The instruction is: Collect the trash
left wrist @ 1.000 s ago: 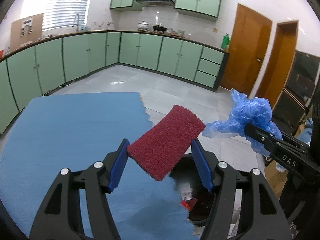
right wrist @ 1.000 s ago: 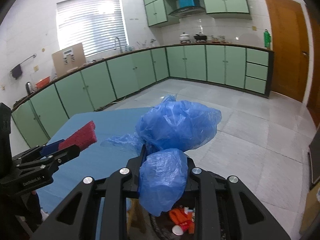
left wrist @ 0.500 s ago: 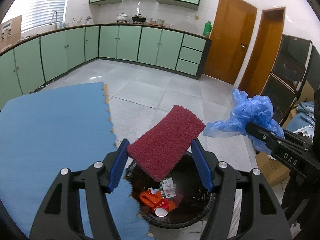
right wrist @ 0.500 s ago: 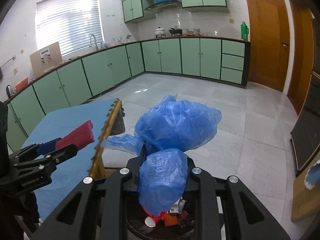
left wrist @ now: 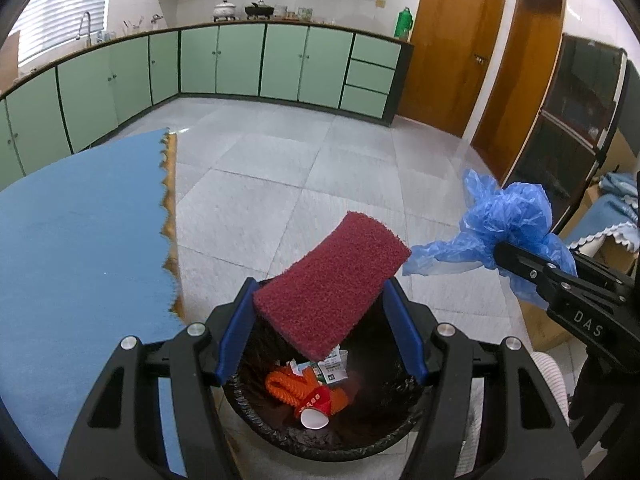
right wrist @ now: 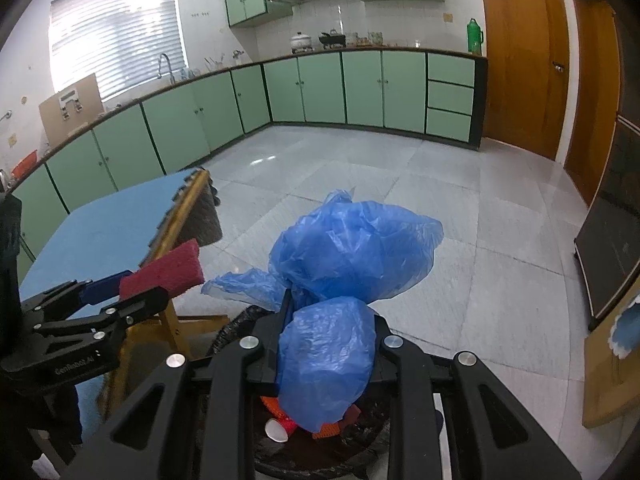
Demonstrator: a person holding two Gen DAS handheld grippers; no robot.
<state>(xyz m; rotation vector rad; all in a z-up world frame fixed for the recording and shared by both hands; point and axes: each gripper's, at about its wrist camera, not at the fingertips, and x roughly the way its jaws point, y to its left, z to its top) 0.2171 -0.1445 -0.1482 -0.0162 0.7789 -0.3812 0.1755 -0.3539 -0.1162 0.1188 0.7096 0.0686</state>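
Both grippers had swung off the worktop (left wrist: 80,240) over the bin (left wrist: 328,440): left gripper (left wrist: 320,320) pinching the red pad (left wrist: 332,284), right gripper (right wrist: 326,344) clamping the blue bag (right wrist: 352,256), ready to drop.

A dark-red scouring pad (left wrist: 332,286), rectangular and coarse, sits tilted between blue finger pads above a round bin (left wrist: 384,436) lined in black that holds an orange glove and a red paper cup, while a crumpled blue plastic bag (right wrist: 352,276) bulges just above the same bin.
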